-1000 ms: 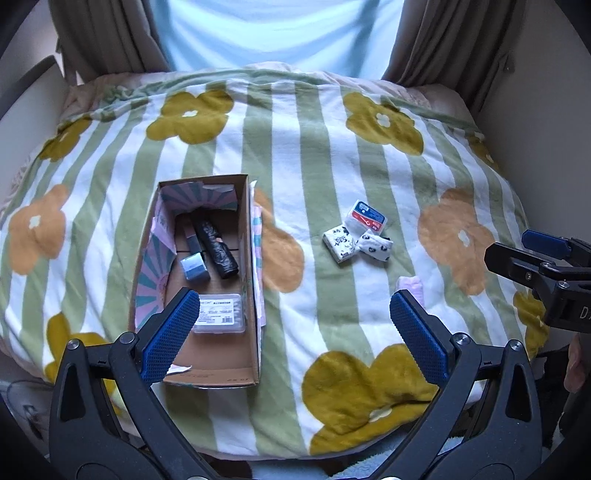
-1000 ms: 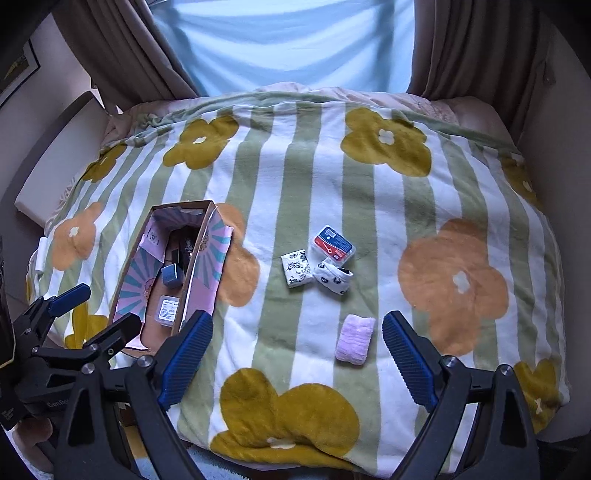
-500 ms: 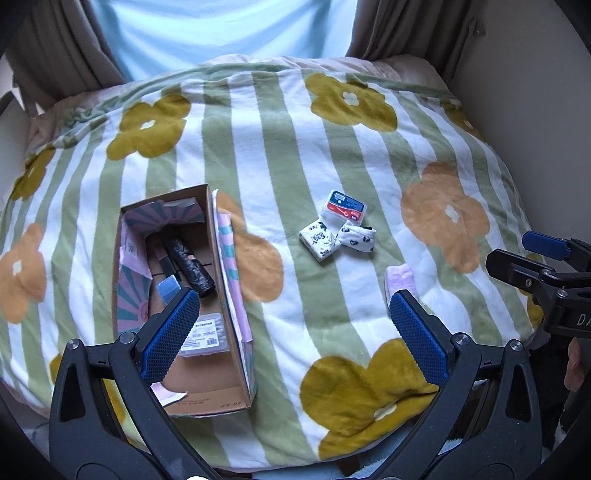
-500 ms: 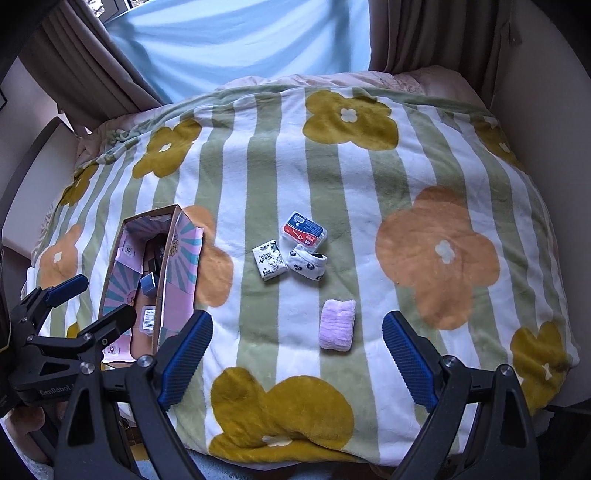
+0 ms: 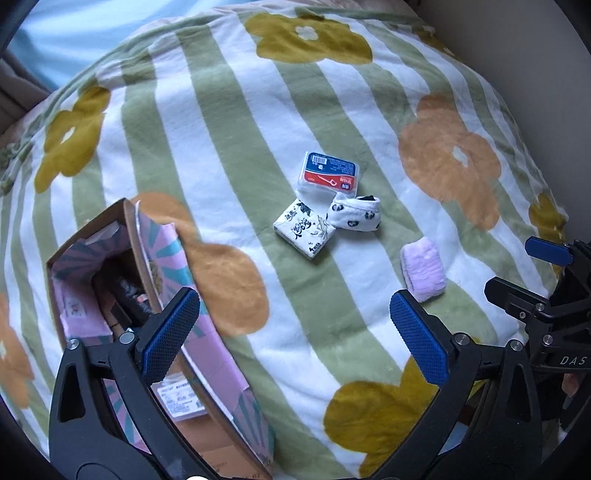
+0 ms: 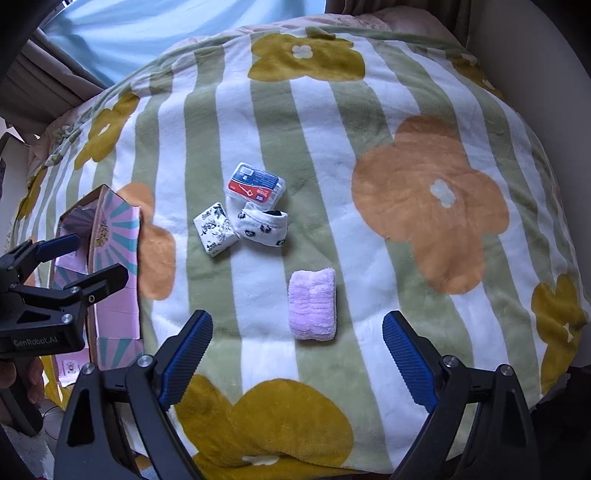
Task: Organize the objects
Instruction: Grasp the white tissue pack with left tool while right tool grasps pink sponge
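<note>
Four small items lie on the flowered blanket: a clear floss-pick box with a red and blue label [image 6: 255, 182] [image 5: 329, 174], a white printed tissue pack [image 6: 215, 228] [image 5: 304, 228], a rolled white sock with dark spots [image 6: 263, 228] [image 5: 355, 214], and a folded pink cloth [image 6: 312, 303] [image 5: 424, 268]. An open cardboard box [image 5: 133, 236] [image 6: 96, 206] with a pink patterned lining holds dark items and a clear case. My left gripper [image 5: 293, 336] is open and empty beside the cardboard box. My right gripper [image 6: 297, 356] is open and empty, just short of the pink cloth.
The blanket [image 6: 424, 192] covers a bed that drops off at the near edge. Curtains and a bright window [image 6: 147, 33] stand at the back. A wall [image 5: 546, 74] runs along the right side.
Both grippers have moved forward and lower toward the bed. The left view has swung right toward the loose items, and the pink cloth now lies close before the right gripper. Both stay open.
</note>
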